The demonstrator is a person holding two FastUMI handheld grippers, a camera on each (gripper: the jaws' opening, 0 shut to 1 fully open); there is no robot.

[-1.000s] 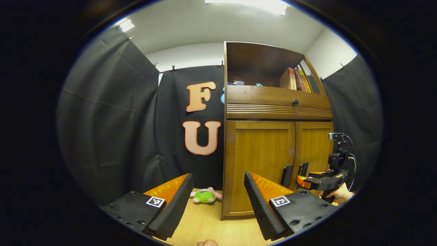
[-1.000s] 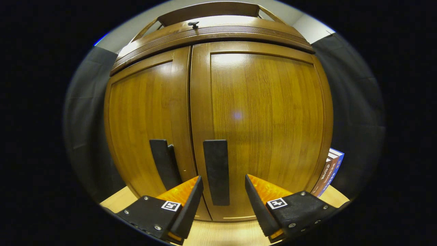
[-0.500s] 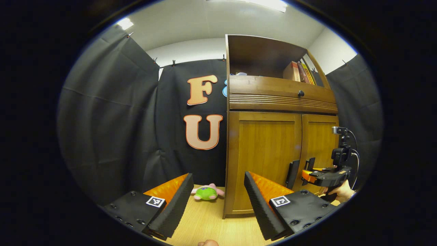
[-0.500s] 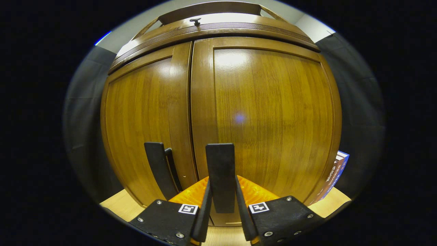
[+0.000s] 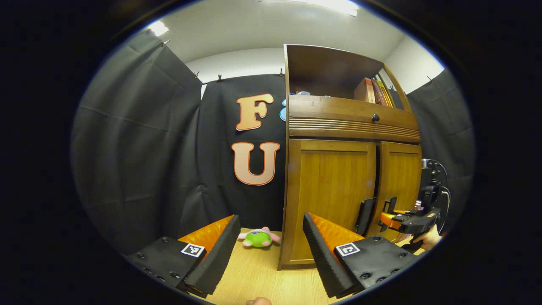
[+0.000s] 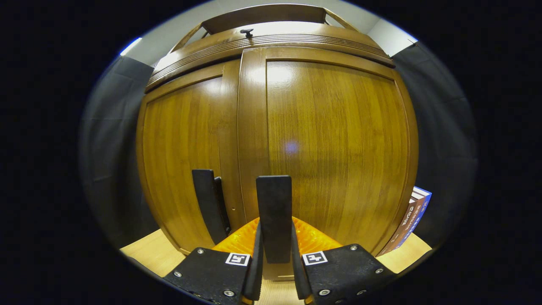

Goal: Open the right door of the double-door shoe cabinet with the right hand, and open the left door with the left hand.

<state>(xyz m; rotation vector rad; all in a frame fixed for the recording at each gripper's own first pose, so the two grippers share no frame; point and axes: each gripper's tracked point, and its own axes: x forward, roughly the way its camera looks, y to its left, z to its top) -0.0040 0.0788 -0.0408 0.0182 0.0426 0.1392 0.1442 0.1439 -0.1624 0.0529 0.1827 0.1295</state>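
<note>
the shoe cabinet [image 5: 330, 203] stands upright on the wooden table [image 5: 254, 275], against the black cloth wall. its right door [image 6: 334, 148] stands slightly ajar, a dark gap showing along the centre seam in the left gripper view; the left door [image 6: 182, 152] sits flush. each door carries a tall dark handle, long axis vertical, near the seam. the right gripper [image 6: 275, 271] points straight at the cabinet, both fingers pressed on the right door handle [image 6: 274, 212]. a hand [image 5: 427, 239] holds it from below. the left door handle [image 6: 207, 203] stands untouched. the left gripper [image 5: 269, 250] hangs well apart, level, jaws wide and holding nothing. a green plush toy [image 5: 258, 238] lies beside the cabinet's left side.
</note>
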